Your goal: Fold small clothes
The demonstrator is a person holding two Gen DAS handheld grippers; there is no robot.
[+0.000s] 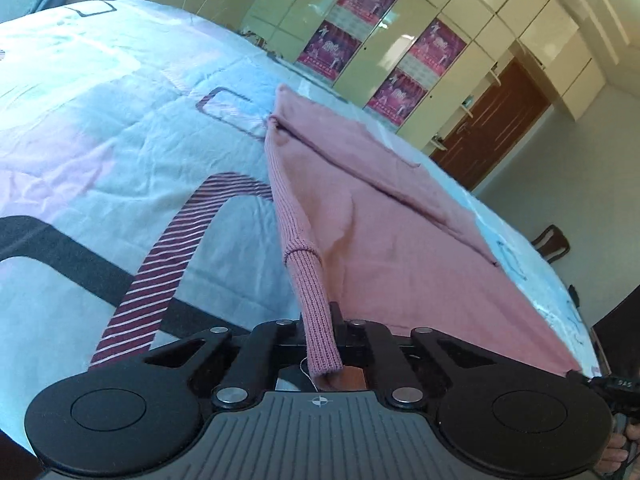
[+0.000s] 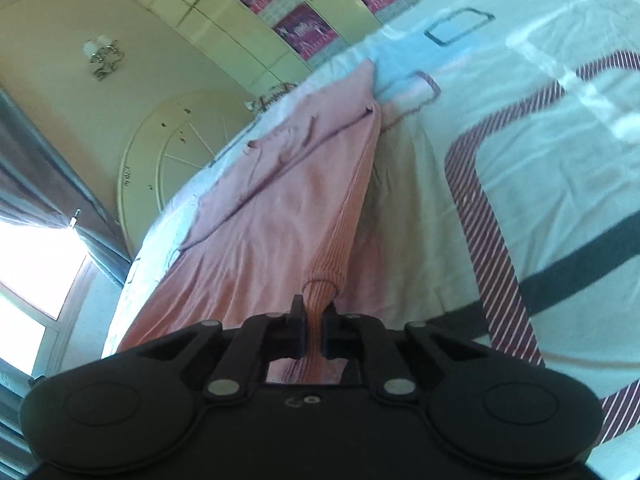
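A pink garment (image 1: 392,216) with a ribbed hem lies spread on the bed, partly folded lengthwise. In the left wrist view its ribbed corner (image 1: 316,308) runs into my left gripper (image 1: 320,320), whose black fingers are shut on it. The right wrist view shows the same pink garment (image 2: 280,208) stretching away from me, and its other ribbed corner (image 2: 316,292) is pinched between the fingers of my right gripper (image 2: 314,320), shut on the cloth. The ribbed hem hangs taut between the bed and each gripper.
The bed cover (image 1: 120,140) is pale blue and pink with dark and striped bands. Cream wardrobes with pink posters (image 1: 368,0) stand behind the bed, a brown door (image 1: 492,120) at the right. A window (image 2: 36,268) and curtain (image 2: 44,184) show at the left.
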